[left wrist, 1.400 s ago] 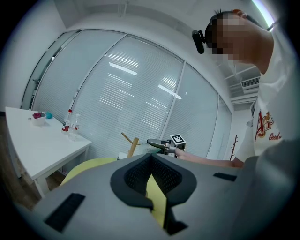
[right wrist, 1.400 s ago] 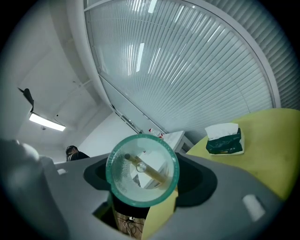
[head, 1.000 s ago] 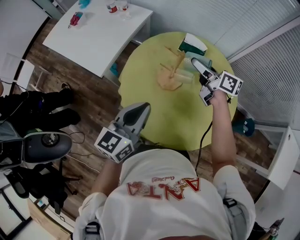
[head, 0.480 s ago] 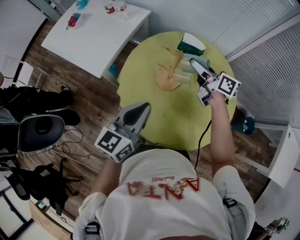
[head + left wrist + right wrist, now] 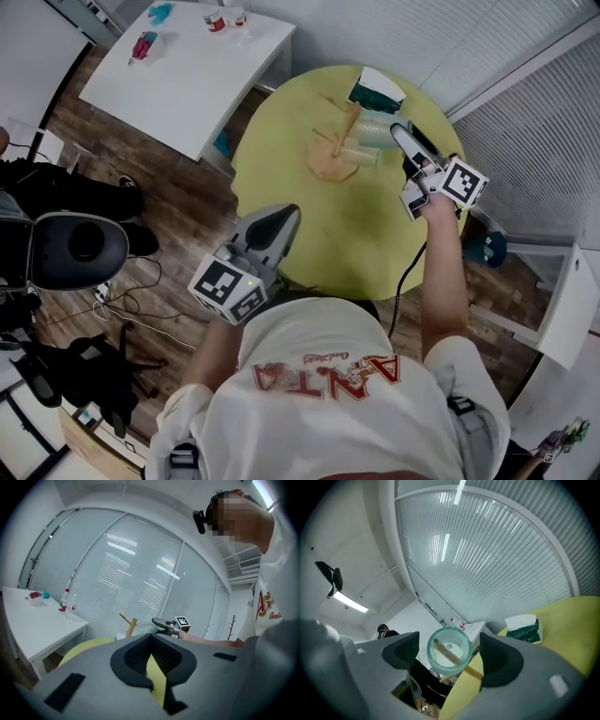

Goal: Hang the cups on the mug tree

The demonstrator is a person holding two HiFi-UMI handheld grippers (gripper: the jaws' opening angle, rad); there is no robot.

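Note:
A wooden mug tree stands on the round yellow table. A clear greenish cup hangs on one of its pegs. In the right gripper view the peg runs into the cup's mouth. My right gripper is just right of the cup. Its jaws are opening: the cup sits between them with a gap on each side, and the pads do not touch it. My left gripper hangs over the table's near edge, shut and empty, also seen as the left gripper in its own view.
A green and white tissue box lies at the table's far edge behind the tree. A white table with small bottles stands at the upper left. An office chair and cables are on the floor to the left. Window blinds are at the right.
The right gripper's jaws have widened and it has drawn slightly back to the right from the cup, which stays on the peg. The left gripper has not moved.

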